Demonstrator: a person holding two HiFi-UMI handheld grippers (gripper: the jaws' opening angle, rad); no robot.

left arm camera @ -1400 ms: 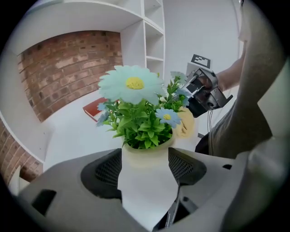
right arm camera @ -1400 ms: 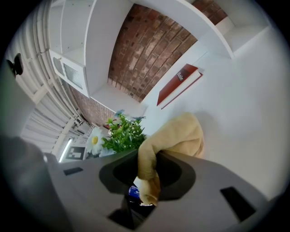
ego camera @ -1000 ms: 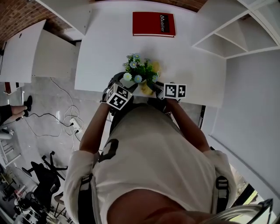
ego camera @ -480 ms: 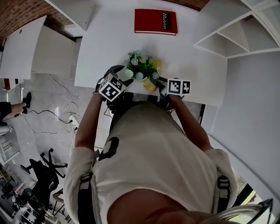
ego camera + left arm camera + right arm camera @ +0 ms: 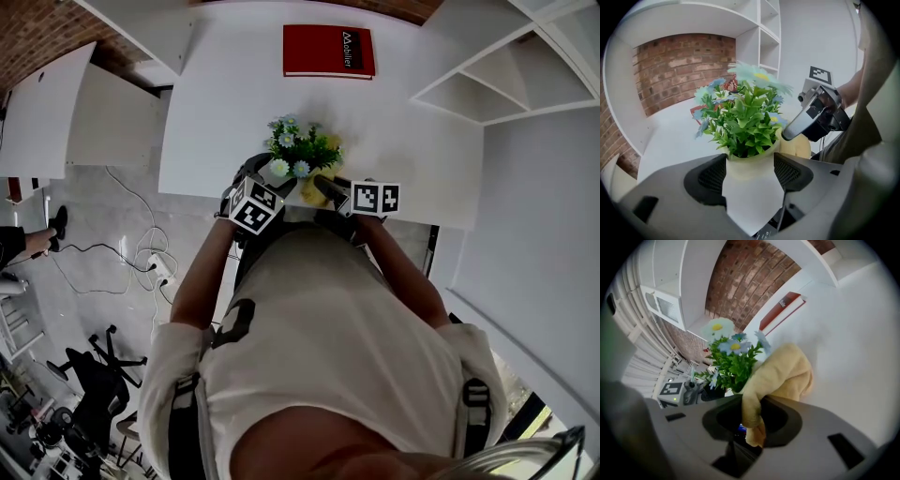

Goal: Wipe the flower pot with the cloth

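A white table fills the far part of the head view. The person stands at its near edge and leans over it. White shelves stand at the right side of the table, and a brick wall is behind them. A red book lies flat at the far edge of the table, well apart from everything else.

The flower pot is at the near edge of the table, about in the middle, between the two grippers. It is a pale cream pot and it stands upright. In it is a green plant with small pale blue and white flowers.

The left gripper has the pot between its two jaws. The dark pads press on its left and right sides just under the rim, so the jaws are closed on the pot and hold it.

The right gripper comes from the right. Its jaws are nearly together and pinch a fold of the yellow cloth. The rest of the cloth is bunched in front of the jaws and lies against the right side of the pot, just below the leaves.
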